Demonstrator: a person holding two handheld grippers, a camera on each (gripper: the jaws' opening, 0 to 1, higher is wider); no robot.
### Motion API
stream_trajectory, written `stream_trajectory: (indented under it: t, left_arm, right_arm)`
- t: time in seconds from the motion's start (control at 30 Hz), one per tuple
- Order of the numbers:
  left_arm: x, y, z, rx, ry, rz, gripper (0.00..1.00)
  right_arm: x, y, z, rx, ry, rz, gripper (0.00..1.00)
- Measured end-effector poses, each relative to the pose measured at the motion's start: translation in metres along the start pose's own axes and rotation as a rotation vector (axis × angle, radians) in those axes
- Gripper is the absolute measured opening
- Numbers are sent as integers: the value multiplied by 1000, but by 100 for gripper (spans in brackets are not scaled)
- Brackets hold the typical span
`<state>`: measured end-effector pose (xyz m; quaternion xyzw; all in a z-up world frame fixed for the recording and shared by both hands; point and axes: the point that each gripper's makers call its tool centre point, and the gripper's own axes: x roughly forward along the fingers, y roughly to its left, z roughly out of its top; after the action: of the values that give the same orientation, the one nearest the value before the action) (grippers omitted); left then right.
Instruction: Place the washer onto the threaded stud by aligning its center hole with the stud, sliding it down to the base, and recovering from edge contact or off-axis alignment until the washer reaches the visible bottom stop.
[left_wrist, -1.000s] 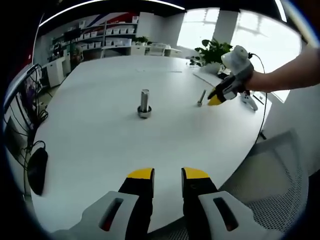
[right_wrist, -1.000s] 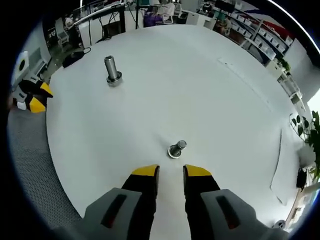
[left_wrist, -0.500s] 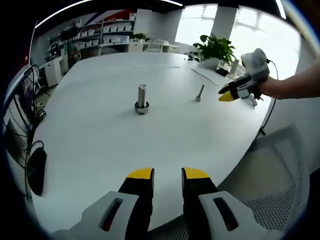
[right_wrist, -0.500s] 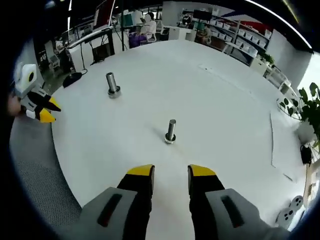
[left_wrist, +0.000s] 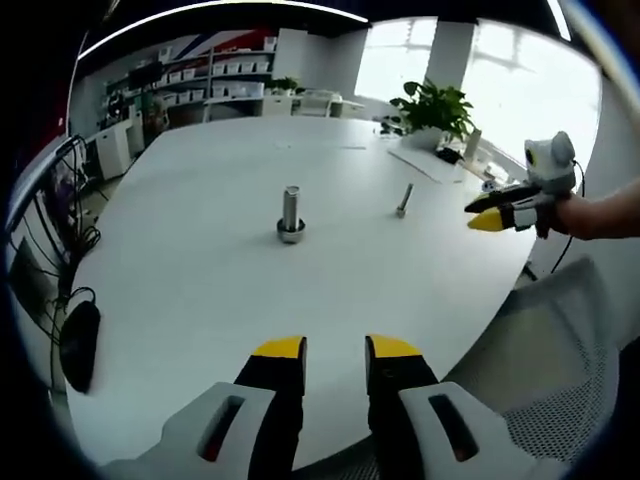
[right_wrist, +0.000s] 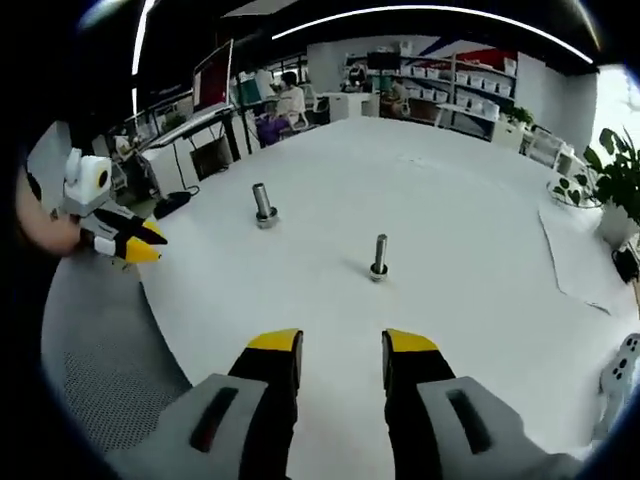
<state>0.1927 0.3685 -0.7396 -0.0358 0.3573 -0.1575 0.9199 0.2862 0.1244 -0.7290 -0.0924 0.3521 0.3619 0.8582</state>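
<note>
Currently the left gripper (left_wrist: 334, 348) and right gripper (right_wrist: 338, 343) hover released and empty, the washered threaded stud (left_wrist: 290, 215) and slimmer stud (right_wrist: 379, 256) standing well ahead of the jaws, so off-axis approach risks edge contact.

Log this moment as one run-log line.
left claw: open, empty | right claw: open, empty | thick stud, thin stud: upright on table | washer: can't tell

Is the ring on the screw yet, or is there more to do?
It looks mostly done: the thick stud has a washer at its base on the table. Nothing is in hand: the left gripper and right gripper are open and empty. The thin stud stands apart; whether it needs a washer is unclear.
</note>
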Motion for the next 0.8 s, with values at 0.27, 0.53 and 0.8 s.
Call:
stream_trajectory:
  t: [0.27,0.53,0.8]
  left_arm:
    - [-2,7,3,-12,-15,39,22]
    - [-4,11,4,-23,-21,60,23]
    - [-4,16,5,-41,-27,75,23]
  right_arm:
    - [-18,13,-10,20,-60,-3,38]
    - [-17,15,-13,18,-78,-11,38]
    - [-14,6,-18,36,-74,-52,38]
